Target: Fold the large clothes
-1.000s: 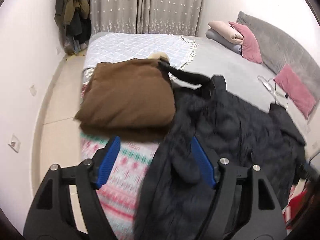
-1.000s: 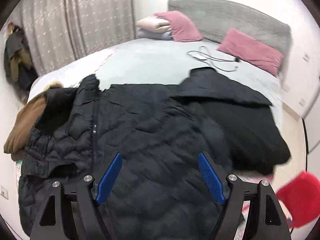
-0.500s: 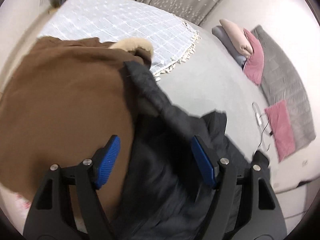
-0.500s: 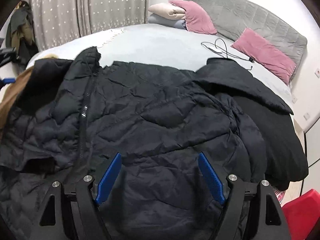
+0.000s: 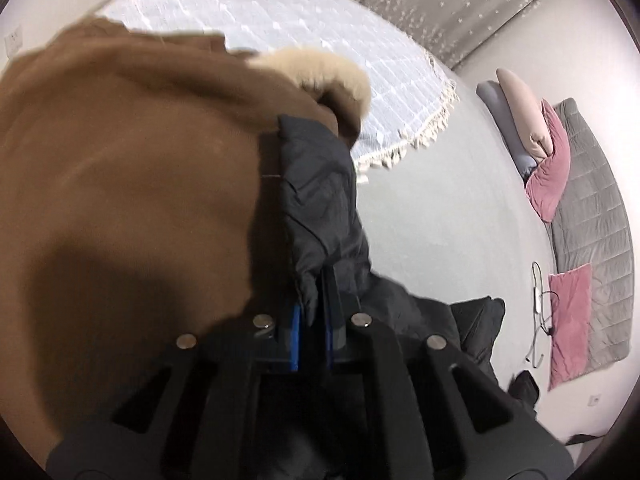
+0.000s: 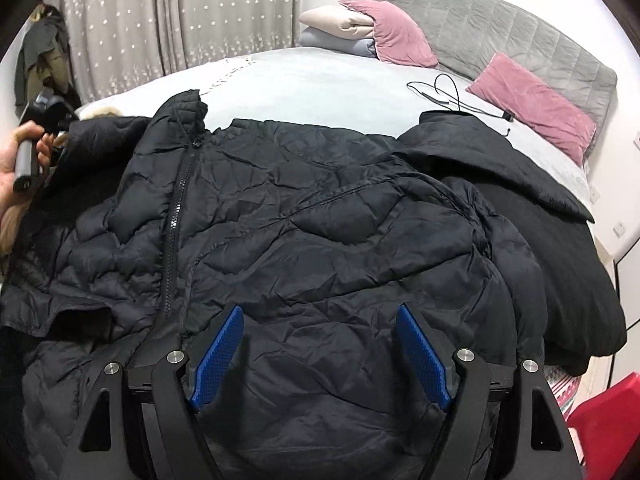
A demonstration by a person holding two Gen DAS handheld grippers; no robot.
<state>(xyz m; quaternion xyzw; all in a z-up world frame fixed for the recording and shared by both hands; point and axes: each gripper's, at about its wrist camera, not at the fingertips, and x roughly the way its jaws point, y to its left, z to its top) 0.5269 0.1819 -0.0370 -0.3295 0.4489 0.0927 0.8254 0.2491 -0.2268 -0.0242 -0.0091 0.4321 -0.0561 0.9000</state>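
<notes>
A black quilted puffer jacket (image 6: 312,232) lies spread on the grey bed (image 6: 312,84), zipper to the left. My left gripper (image 5: 312,312) is shut on the jacket's black sleeve (image 5: 320,192), which lies along the edge of a folded brown coat (image 5: 128,184) with a beige fur trim (image 5: 320,72). My right gripper (image 6: 320,344) is open and empty, hovering over the jacket's lower body. In the right wrist view the hand holding the left gripper (image 6: 28,152) shows at the far left.
A second black garment (image 6: 552,248) lies to the jacket's right. Pink pillows (image 6: 532,104), folded bedding (image 6: 340,28) and a black cable (image 6: 452,96) lie near the grey headboard (image 6: 500,28). A light checked blanket (image 5: 280,40) covers the far side. A red object (image 6: 604,420) stands at lower right.
My left gripper moved forward along the sleeve and closed on it. My right gripper stayed open and edged closer over the jacket body.
</notes>
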